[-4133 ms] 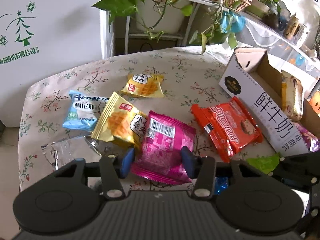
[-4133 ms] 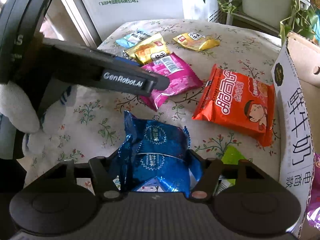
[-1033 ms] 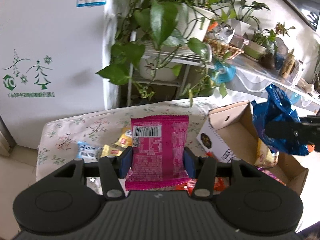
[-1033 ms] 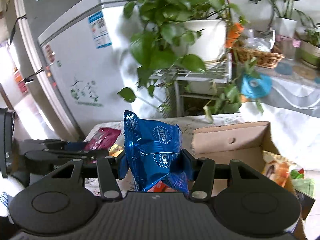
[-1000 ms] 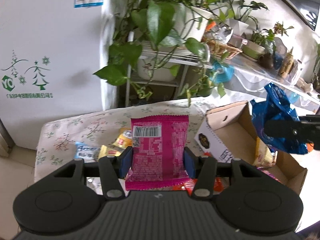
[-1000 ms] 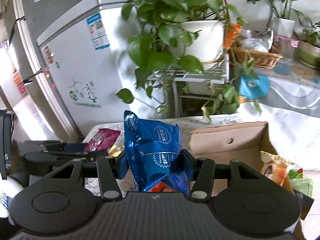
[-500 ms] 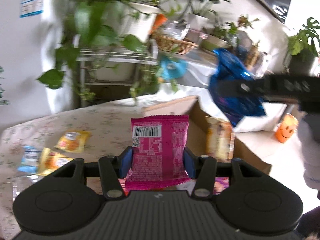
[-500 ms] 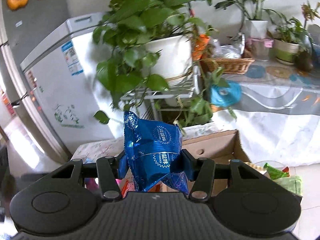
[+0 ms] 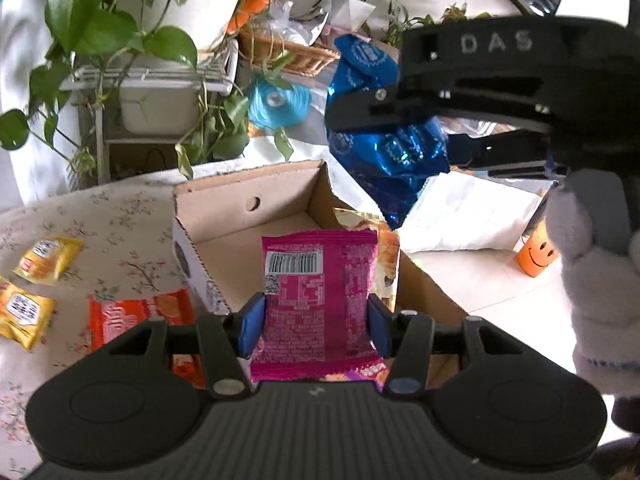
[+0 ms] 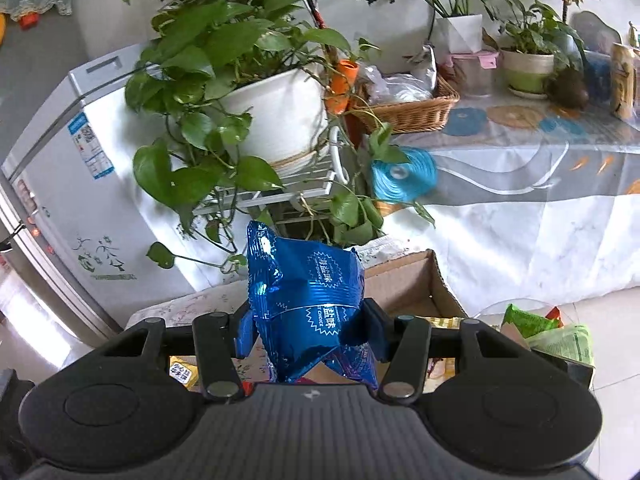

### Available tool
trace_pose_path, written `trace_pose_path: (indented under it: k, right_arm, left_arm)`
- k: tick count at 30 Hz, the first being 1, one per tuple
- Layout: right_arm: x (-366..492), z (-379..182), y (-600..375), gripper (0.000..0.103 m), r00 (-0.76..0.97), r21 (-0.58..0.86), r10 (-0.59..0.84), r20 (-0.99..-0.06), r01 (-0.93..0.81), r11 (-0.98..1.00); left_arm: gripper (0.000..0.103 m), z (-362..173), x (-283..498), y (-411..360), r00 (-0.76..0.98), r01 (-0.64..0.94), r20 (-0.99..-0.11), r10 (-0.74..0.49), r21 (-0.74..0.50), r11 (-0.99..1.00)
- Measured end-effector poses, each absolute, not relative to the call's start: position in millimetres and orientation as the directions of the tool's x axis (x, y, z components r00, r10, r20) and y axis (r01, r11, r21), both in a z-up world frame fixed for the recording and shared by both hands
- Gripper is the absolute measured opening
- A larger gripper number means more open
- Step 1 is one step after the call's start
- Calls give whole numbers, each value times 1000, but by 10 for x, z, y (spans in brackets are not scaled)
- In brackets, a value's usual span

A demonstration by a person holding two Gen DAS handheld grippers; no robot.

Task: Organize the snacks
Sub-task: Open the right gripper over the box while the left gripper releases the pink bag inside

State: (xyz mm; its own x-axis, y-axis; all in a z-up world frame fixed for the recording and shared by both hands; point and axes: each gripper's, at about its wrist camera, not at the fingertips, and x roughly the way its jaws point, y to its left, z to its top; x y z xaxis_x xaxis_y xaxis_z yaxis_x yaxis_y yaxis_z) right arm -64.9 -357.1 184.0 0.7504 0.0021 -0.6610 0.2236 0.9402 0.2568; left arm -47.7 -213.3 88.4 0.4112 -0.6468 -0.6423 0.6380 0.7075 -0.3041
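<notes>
Left wrist view: the left gripper is clamped on a pink snack packet, which hangs above the open cardboard box at the right edge of the flowered table. At least one yellowish packet already lies inside the box against its far wall. On the table, left of the box, an orange packet and two small yellow packets remain unsorted. Higher up, the right gripper, held by a gloved hand, carries a blue foil bag above the box's far right corner.

Right wrist view: the right gripper's pads are pressed against the crumpled blue foil bag, holding it off the table. Only the far corner of the box shows behind the bag; a small yellow packet peeks out below the fingers.

By my reading the job is partway done: some snacks are boxed, two are in the air ready to drop, and at least three remain on the table.
</notes>
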Motion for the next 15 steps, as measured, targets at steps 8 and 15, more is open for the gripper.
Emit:
trace_pose_path:
  k: [8, 15]
  right_arm:
    - [-591, 1752, -3670, 64, 732, 283, -35, -680, 306, 909]
    - [-603, 1768, -3640, 80, 743, 301, -36, -669, 314, 900]
  left_arm:
    - [56, 804, -426, -2358, 404, 619, -660, -633, -312, 720]
    - [88, 910, -427, -2269, 412, 603, -659, -630, -321, 730]
